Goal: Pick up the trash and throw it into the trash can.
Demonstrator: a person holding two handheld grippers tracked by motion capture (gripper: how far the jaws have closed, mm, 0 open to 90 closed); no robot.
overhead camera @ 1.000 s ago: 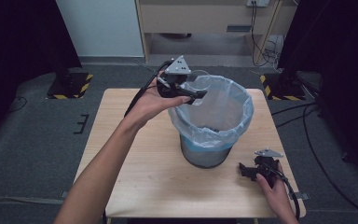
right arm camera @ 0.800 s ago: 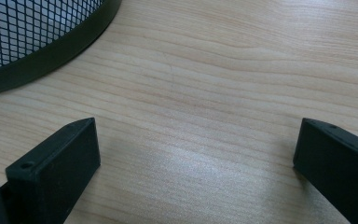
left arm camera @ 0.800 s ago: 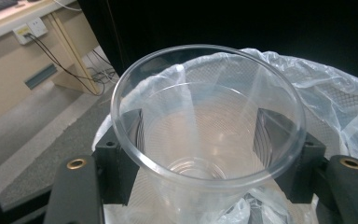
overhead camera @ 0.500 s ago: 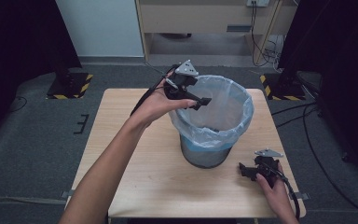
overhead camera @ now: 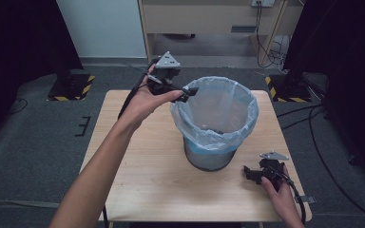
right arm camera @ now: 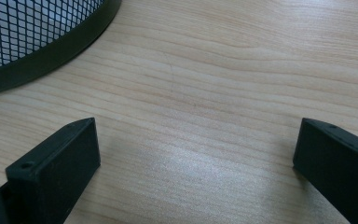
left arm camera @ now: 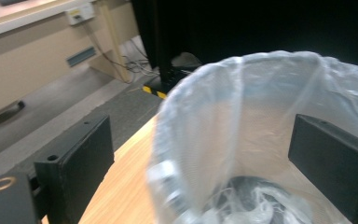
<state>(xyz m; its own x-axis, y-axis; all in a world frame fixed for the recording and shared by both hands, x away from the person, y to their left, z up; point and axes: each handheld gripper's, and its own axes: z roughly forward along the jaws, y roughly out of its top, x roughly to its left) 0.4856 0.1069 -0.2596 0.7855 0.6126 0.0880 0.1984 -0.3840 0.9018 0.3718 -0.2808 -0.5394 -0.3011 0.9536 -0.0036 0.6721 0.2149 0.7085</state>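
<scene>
Here, a mesh bin (overhead camera: 212,159) lined with a clear bag (overhead camera: 217,112) stands upright on a wooden table (overhead camera: 138,171), a little right of the middle. The bag's top is folded out over the rim and hangs partway down the outside, with a pale blue band where it gathers. Something dark lies at the bottom inside the bag (what it is cannot be told).

The left gripper (overhead camera: 190,93) is held up off the table at the bin's far left edge, the person's left hand (overhead camera: 145,100) wrapped around it and the forearm reaching in from the bottom left. Its jaws are spread wide. In the left gripper view they stand either side of the bag's rim (left arm camera: 242,63), one outside the plastic and one seen at the inner side; whether either touches the film cannot be told. The plastic there looks thin, wrinkled and slightly blurred.

The right gripper (overhead camera: 250,173) sits low near the table's near right corner, in the person's right hand (overhead camera: 279,195), just beside the bin's base but apart from it. Its jaws are also parted, with bare wood between them. In the right gripper view the bin's dark bottom band and mesh wall (right arm camera: 37,35) curve across the upper left corner.

A cable (overhead camera: 298,197) trails from the right gripper toward the table's edge.
</scene>
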